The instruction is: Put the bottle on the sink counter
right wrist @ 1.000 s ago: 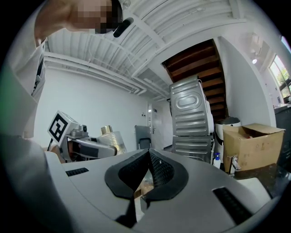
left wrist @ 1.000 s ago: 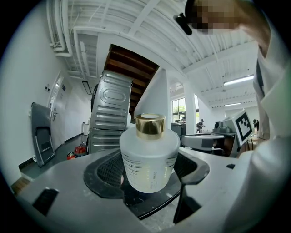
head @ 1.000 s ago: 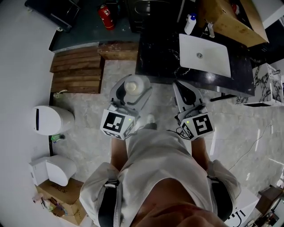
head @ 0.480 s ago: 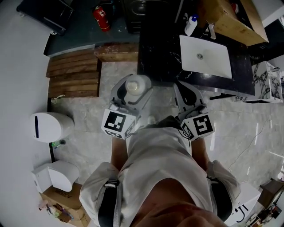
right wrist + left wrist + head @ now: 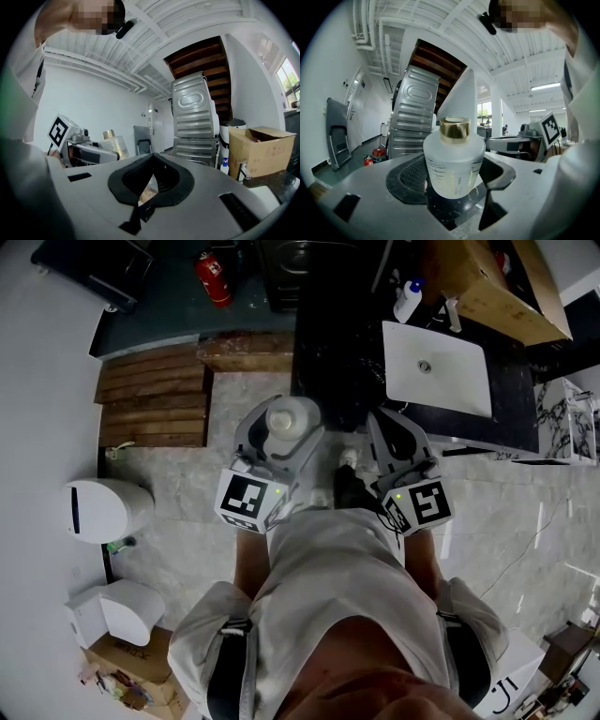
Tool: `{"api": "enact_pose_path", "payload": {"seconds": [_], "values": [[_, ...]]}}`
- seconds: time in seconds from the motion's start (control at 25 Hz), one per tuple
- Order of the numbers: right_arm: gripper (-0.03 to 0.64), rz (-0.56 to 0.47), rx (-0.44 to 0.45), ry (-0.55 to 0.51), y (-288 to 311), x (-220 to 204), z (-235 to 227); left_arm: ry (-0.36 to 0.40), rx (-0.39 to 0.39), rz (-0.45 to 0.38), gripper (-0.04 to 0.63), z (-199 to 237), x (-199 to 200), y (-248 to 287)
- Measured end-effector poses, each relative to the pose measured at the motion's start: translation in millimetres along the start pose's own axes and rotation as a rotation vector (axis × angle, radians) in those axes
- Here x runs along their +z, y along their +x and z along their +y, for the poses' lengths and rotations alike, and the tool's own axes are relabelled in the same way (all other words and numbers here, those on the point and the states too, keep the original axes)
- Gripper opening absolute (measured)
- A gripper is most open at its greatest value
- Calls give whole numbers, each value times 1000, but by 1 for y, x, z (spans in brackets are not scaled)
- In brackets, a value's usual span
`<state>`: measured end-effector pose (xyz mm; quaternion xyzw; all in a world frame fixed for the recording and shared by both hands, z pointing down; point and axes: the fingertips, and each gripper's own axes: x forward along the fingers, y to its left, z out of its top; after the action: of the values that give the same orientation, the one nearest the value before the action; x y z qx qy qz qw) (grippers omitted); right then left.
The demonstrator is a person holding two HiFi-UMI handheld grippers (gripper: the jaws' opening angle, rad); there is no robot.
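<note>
One bottle (image 5: pixel 453 159), clamped in the left gripper (image 5: pixel 281 427), hangs short of the sink counter (image 5: pixel 328 352); right gripper (image 5: pixel 149 180) closed, empty. Best kept upright.

bottle (image 5: pixel 292 418) before sink counter (image 5: pixel 328 348), basin (image 5: pixel 450 381) right

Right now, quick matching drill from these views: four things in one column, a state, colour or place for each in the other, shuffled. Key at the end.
Things:
1. bottle
2. right gripper
3. sink basin
4. fire extinguisher

States:
A. red, standing on the floor
B. white, set into the dark counter
C. shut, nothing between the jaws
D. clamped upright in the left gripper, off the counter

Pairs: 1-D, 2-C, 3-B, 4-A
</note>
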<state>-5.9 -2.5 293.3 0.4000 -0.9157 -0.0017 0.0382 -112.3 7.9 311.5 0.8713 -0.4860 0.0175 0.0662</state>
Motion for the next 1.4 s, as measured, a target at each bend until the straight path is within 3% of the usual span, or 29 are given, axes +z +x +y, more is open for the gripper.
{"api": "enact_pose_path", "payload": {"seconds": [0.68,1.4], "values": [[-2,-13,100,9,73,3,-72,11,88,16,327,42,12,82],[-2,-6,187,45,121,0,-162,18,162,55,327,56,24,186]]}}
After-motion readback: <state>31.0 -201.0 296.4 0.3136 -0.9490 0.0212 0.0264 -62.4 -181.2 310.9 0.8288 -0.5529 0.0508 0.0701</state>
